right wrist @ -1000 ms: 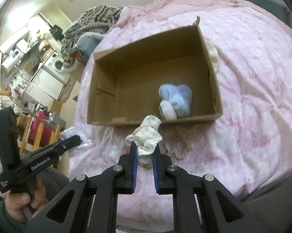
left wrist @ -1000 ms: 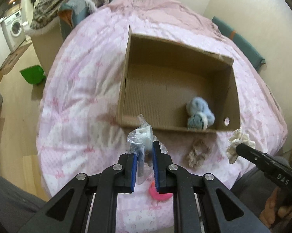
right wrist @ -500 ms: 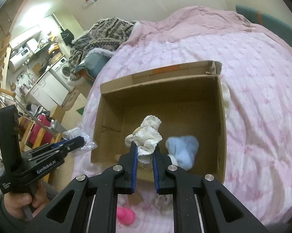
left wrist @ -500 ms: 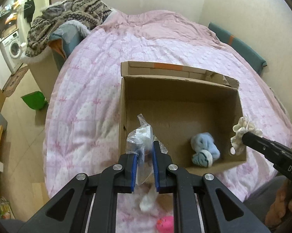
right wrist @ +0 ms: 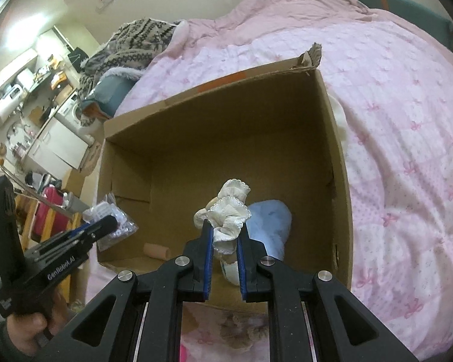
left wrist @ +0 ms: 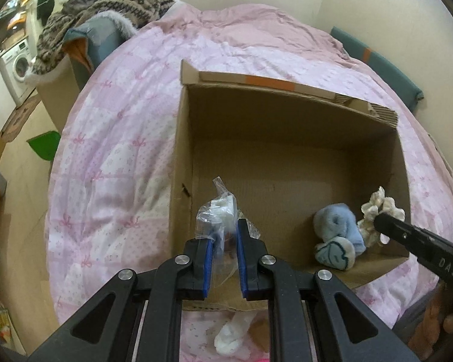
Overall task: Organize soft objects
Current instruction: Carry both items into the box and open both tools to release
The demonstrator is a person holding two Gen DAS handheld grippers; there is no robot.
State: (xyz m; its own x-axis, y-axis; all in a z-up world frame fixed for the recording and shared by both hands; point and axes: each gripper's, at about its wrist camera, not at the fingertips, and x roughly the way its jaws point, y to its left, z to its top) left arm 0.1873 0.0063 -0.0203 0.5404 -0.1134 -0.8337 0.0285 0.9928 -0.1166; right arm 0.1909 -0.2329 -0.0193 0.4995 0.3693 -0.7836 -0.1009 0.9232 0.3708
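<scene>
One soft item already lies in the cardboard box (left wrist: pixel 286 138) as we read the left wrist view: a light blue plush (left wrist: pixel 336 235) rests on the floor near the front right corner. Our left gripper (left wrist: pixel 224 267) has its fingers pinched narrow on a clear plastic bag (left wrist: pixel 216 220) with white contents, held above the box's front left area. At the right edge, the other gripper's tip carries a cream scrunchie (left wrist: pixel 380 211) above the plush. Outside the box, on the pink bed cover (left wrist: pixel 112 157), a white soft piece (left wrist: pixel 231 336) waits just below the near wall.

Right wrist view: our right gripper (right wrist: pixel 224 268) has its fingers clamped narrow on the scrunchie over the box interior, just beside the plush. A small tan roll (right wrist: pixel 156 251) lies at the front left corner. A beige frilly item (right wrist: pixel 241 331) lies on the bed, nearer us.

Judgement: roughly midway; two releases pending, at least two items left.
</scene>
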